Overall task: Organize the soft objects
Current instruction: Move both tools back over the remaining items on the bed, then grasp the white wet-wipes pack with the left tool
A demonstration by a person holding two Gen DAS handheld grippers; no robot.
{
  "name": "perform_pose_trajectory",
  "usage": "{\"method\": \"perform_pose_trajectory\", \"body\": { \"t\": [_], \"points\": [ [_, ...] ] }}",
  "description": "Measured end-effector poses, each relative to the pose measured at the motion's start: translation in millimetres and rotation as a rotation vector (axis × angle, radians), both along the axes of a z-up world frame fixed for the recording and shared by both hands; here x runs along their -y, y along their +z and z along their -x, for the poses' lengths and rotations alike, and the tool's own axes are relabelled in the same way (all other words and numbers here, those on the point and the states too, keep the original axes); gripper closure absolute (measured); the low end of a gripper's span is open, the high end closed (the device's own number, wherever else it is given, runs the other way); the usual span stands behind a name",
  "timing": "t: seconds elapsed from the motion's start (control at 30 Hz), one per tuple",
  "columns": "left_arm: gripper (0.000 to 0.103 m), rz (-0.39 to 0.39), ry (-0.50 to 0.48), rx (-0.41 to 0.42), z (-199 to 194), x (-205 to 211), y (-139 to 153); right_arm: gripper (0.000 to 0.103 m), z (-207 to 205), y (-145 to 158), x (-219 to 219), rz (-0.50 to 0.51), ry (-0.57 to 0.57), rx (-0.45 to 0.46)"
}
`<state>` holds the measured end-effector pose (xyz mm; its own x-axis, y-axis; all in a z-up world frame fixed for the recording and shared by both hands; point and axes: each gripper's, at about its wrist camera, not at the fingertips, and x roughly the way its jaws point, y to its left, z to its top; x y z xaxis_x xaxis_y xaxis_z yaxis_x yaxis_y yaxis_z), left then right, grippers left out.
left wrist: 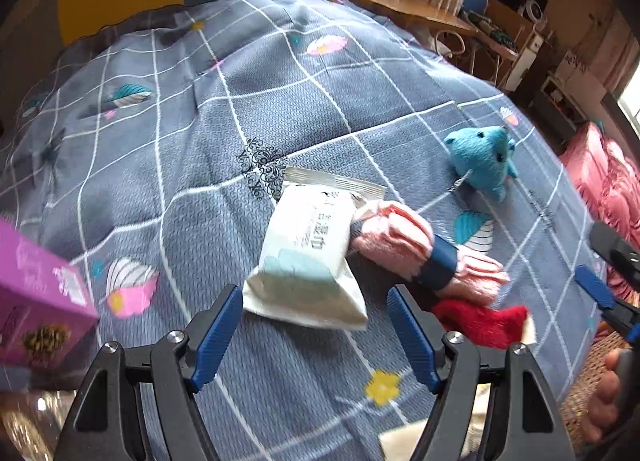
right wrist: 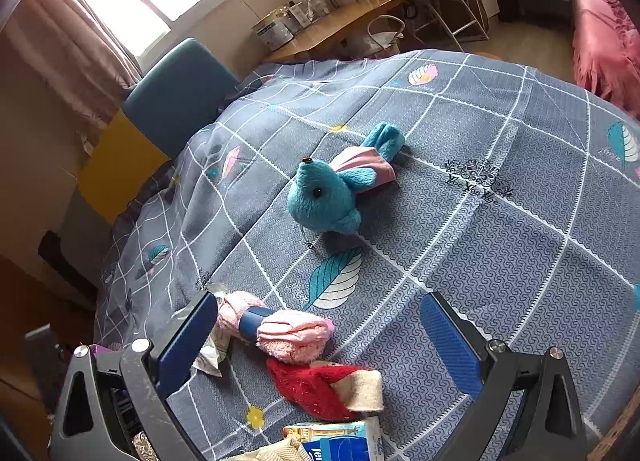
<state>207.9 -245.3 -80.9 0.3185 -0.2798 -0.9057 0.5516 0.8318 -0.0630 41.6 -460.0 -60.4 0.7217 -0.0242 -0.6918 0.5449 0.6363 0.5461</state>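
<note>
Pink box (left wrist: 38, 293) cut off at left edge, motion-blurred. Blue carton (right wrist: 340, 443) cropped at bottom edge. White packet (right wrist: 210, 357) mostly hidden behind left finger; print unreadable.

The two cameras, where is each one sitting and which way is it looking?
Left wrist: rides on the left gripper, looking down its open fingers at the white packet on the bed cover; the right gripper and a hand show at the right edge.
Right wrist: rides on the right gripper, open, facing the blue toy with the window behind.
Both show the pink roll, red cloth and blue toy.
</note>
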Motion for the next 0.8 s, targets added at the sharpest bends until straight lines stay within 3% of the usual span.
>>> {"method": "perform_pose_trajectory", "body": {
  "t": [0.3, 0.33, 0.37, 0.53, 0.8],
  "points": [
    [0.027, -0.026, -0.075, 0.031, -34.1, 22.0, -23.1, 0.001, -6.7, -4.3, -5.0, -0.023, 0.049, -0.004],
    [0.031, -0.024, -0.081, 0.029, -36.1, 24.0, -25.0, 0.001, -7.1, -4.6, -5.1, -0.026, 0.052, -0.003],
    [0.043, -0.026, -0.082, 0.031, -37.4, 25.5, -26.9, 0.001, -7.5, -5.0, -5.5, -0.026, 0.054, -0.004],
    [0.058, -0.031, -0.047, 0.052, -33.7, 24.3, -29.3, 0.001, -9.1, -4.3, -6.9, -0.002, 0.058, -0.008],
    [0.060, -0.077, 0.127, 0.071, 8.2, -9.0, -14.9, 0.001, -8.2, -12.4, -0.5, -0.028, 0.034, -0.048]
  ]
}}
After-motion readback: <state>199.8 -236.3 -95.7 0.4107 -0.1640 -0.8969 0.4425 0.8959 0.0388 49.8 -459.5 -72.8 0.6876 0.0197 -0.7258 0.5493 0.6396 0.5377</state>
